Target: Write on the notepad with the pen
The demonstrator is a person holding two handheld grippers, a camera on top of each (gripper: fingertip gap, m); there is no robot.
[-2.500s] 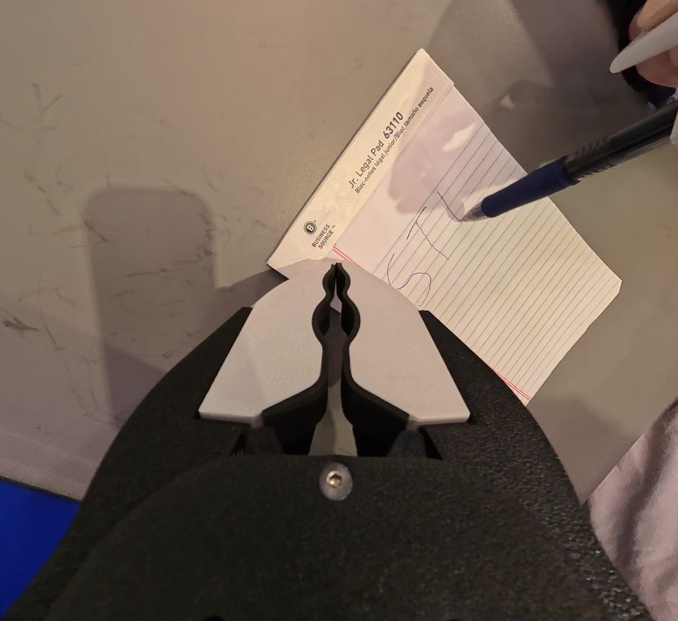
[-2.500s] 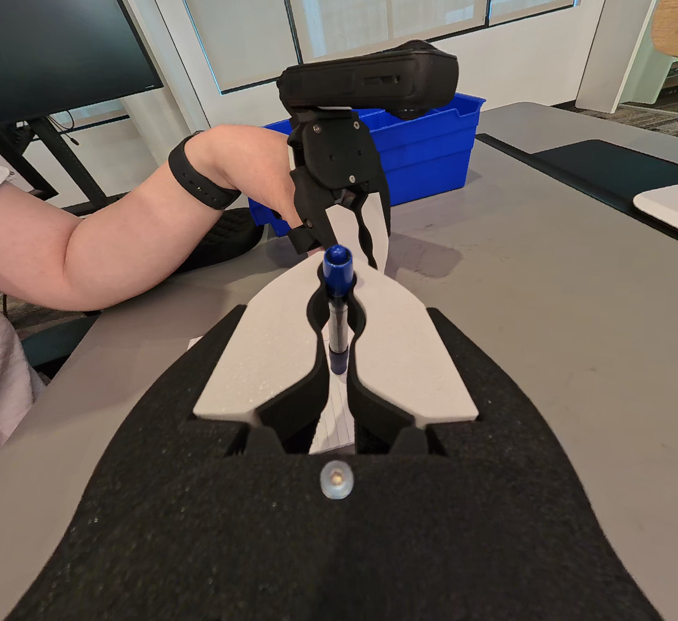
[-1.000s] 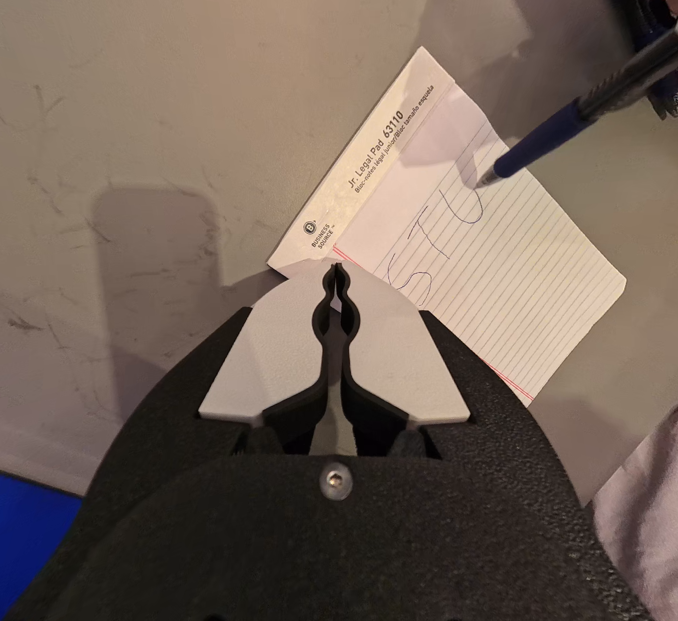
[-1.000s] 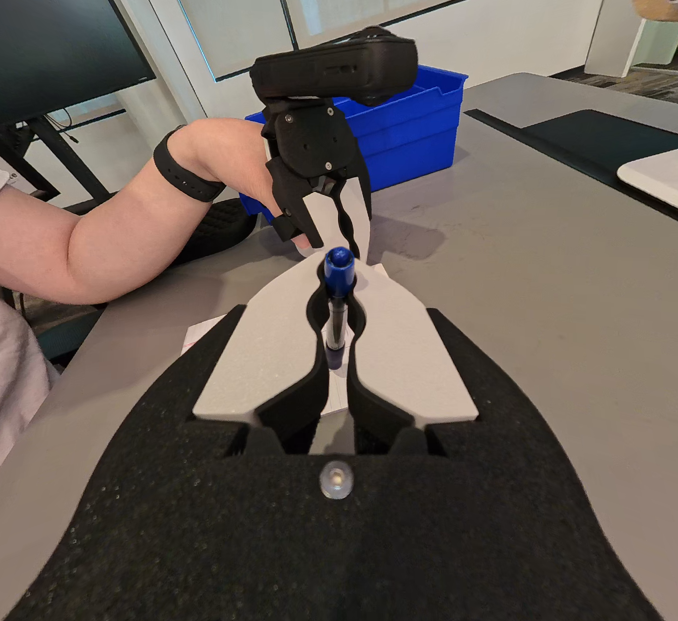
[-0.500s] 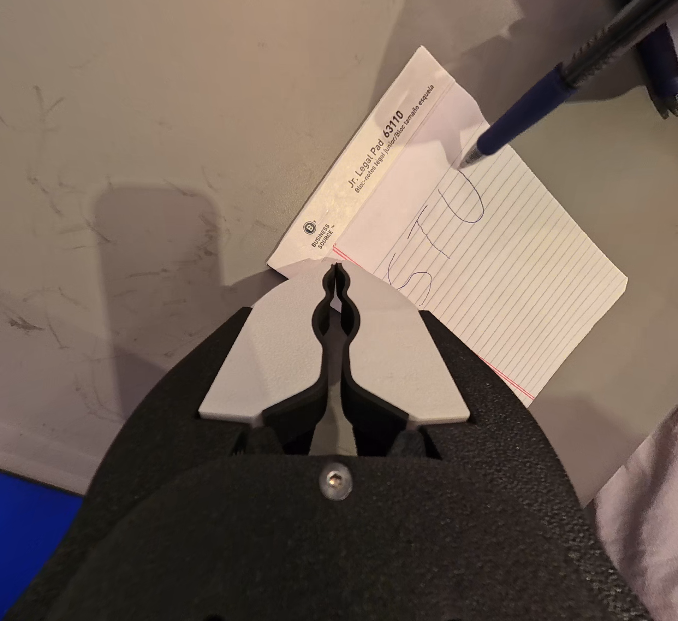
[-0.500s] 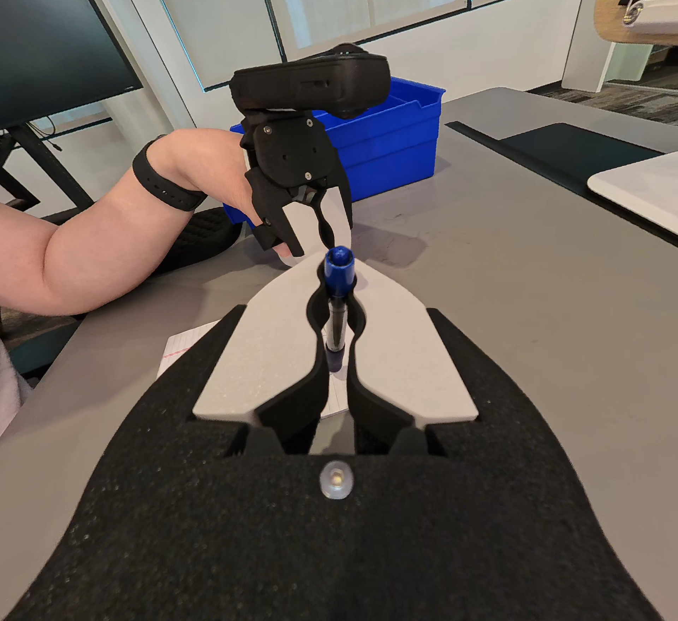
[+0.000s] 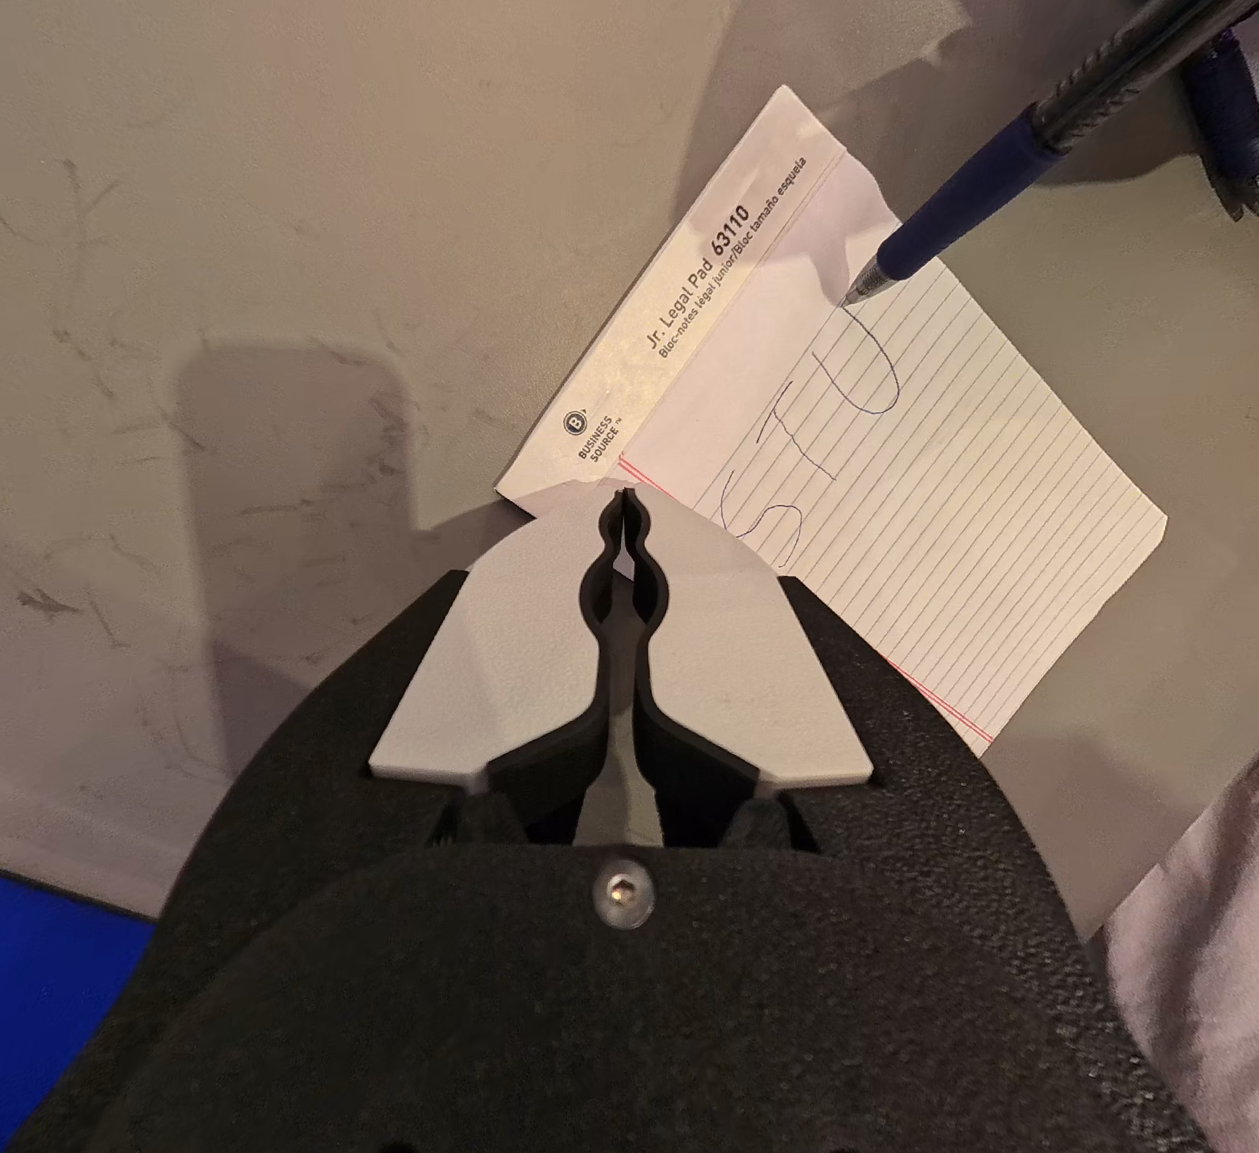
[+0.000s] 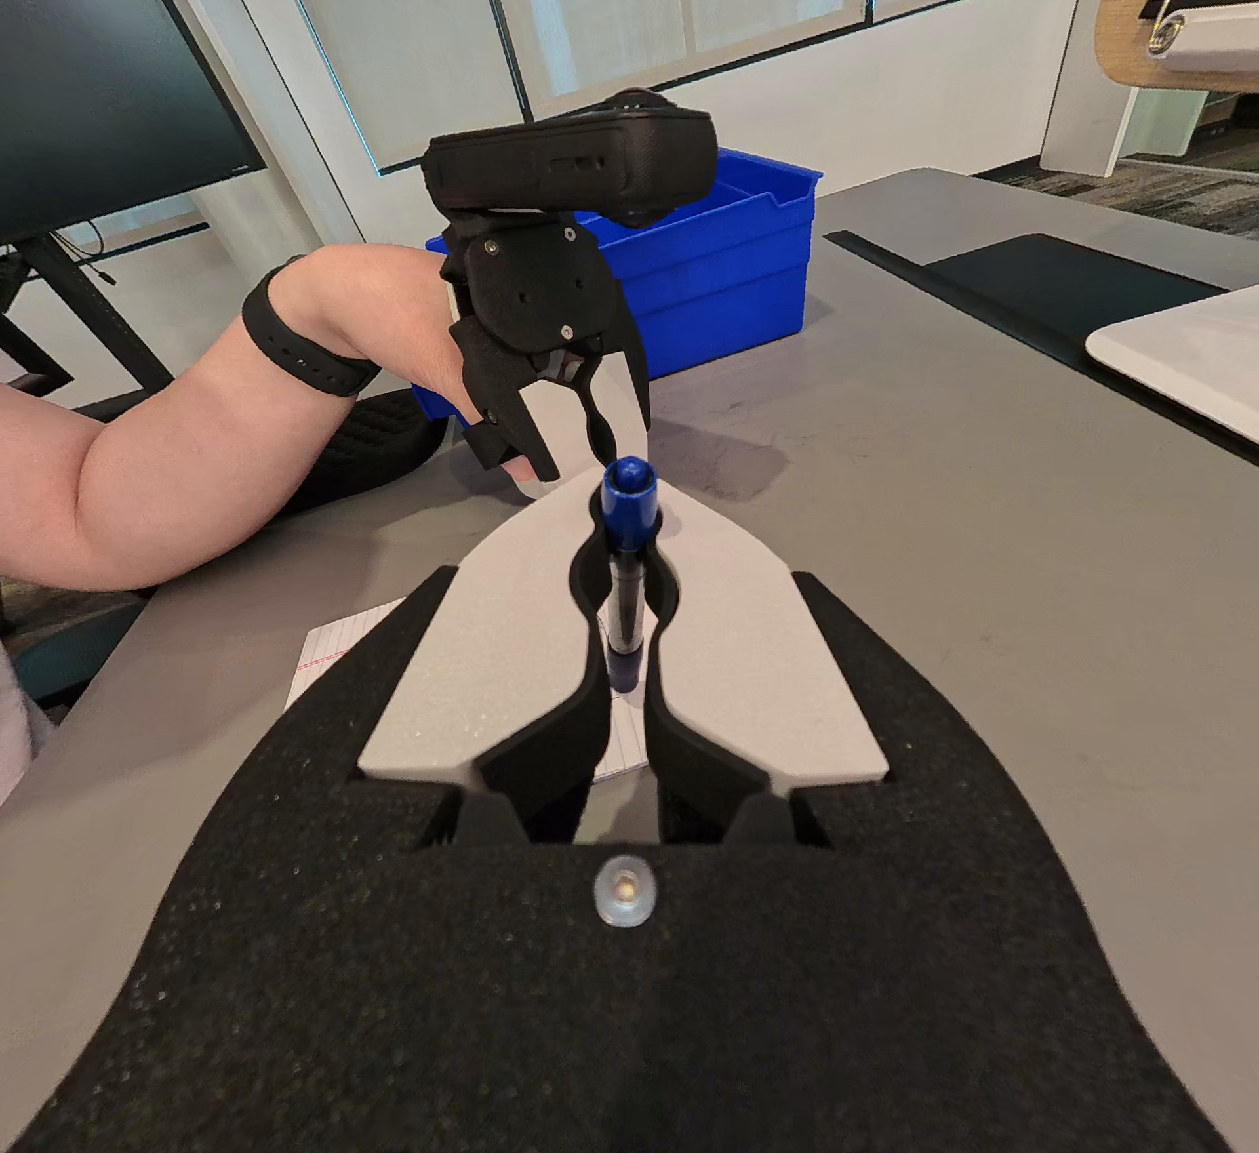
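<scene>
Our right gripper [image 8: 628, 531] has its fingers [image 8: 742, 630] clamped on the pen [image 8: 625, 568], whose blue cap end pokes up between the tips while the barrel runs down and away toward the paper below. In the left wrist view the pen [image 7: 1008, 166] comes in from the upper right as a long diagonal, dark barrel high and blue grip low, with its tip pointing down-left and meeting the top ruled line of the notepad [image 7: 954, 507], just under the pad's white header strip. Blue handwriting already runs across the upper lines of the sheet. Our left gripper [image 7: 623, 493] has its fingers [image 7: 531, 630] pressed together with nothing between them, the tips resting at the near corner of the pad; we cannot tell whether they press on the paper. The notepad lies flat on the grey desk [image 7: 272, 166], turned at an angle to the gripper. In the right wrist view the left gripper [image 8: 613, 439] stands straight ahead of the pen, held by a bare hand [image 8: 381, 316] with a black wristband [image 8: 300, 343]. Behind it a blue bin [image 8: 722, 275] sits toward the desk's far edge; its contents are hidden. A dark monitor [image 8: 102, 50] fills the far left, and a dark mat [image 8: 1063, 282] with a white board [image 8: 1185, 350] lies toward the right edge.
</scene>
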